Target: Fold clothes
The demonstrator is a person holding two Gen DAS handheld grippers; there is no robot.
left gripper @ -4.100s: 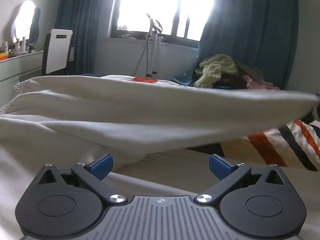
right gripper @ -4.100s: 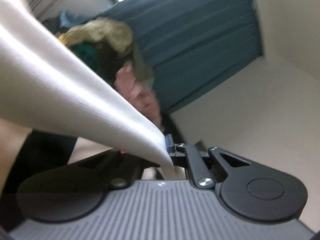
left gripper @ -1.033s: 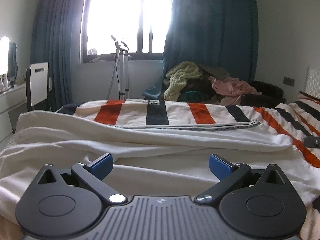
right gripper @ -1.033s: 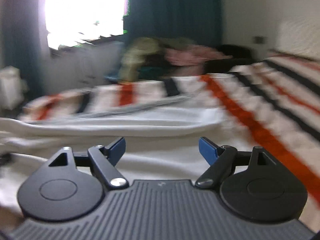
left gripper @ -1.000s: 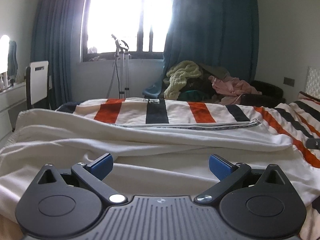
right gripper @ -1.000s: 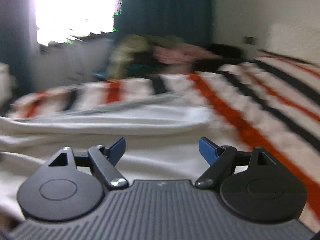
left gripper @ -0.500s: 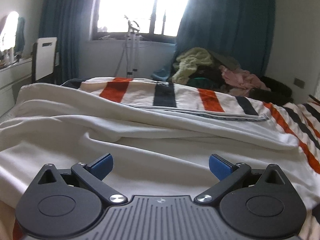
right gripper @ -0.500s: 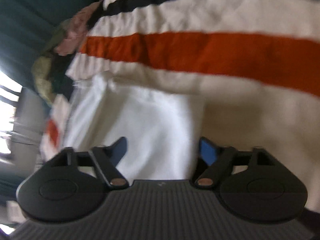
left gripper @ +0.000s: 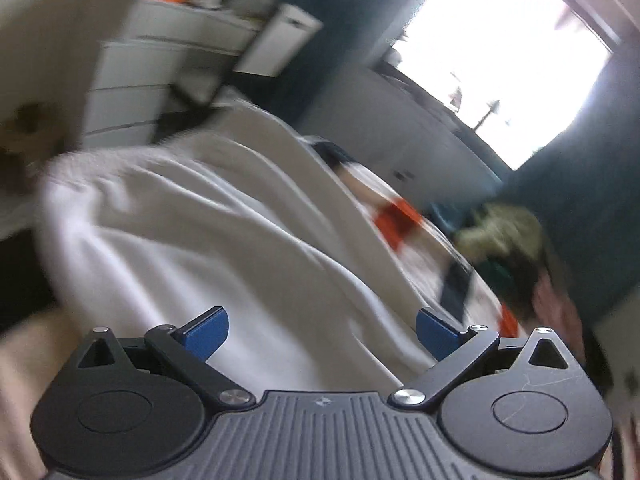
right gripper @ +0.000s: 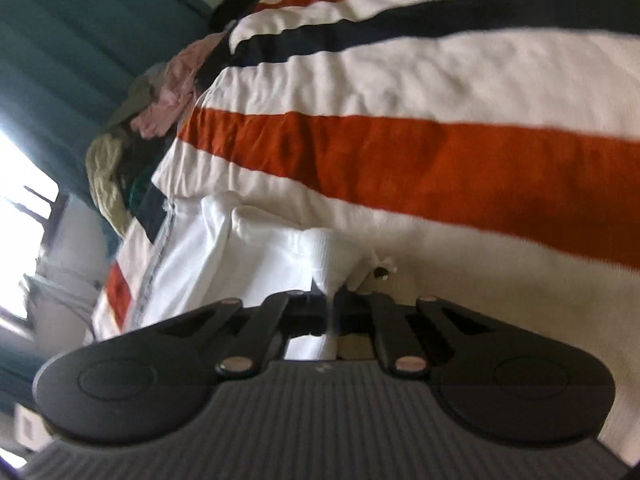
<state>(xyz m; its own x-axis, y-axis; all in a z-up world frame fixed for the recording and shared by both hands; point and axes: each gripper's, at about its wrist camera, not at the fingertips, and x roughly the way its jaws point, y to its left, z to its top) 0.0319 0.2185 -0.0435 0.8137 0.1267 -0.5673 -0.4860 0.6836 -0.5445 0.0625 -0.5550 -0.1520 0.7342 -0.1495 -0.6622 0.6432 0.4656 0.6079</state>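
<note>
A large cream-white garment (left gripper: pixel 208 240) lies spread and creased over the striped bed. My left gripper (left gripper: pixel 322 330) is open and empty, tilted, hovering just above the garment's near left part; the view is blurred. In the right wrist view the same white garment (right gripper: pixel 256 248) lies on the bedspread, and my right gripper (right gripper: pixel 330 308) is shut on a bunched corner of it, with cloth pinched between the jaws and a small fold standing up in front.
The bedspread (right gripper: pixel 400 160) has orange, navy and white stripes. A pile of other clothes (left gripper: pixel 508 236) sits at the bed's far end, also in the right wrist view (right gripper: pixel 132 140). White drawers (left gripper: pixel 140 80) stand left of the bed. Blue curtains (right gripper: pixel 60 40) flank the window.
The right gripper has closed on the garment's corner; half a second ago it was open above it. The left gripper has swung and tilted toward the garment's left side, still open.
</note>
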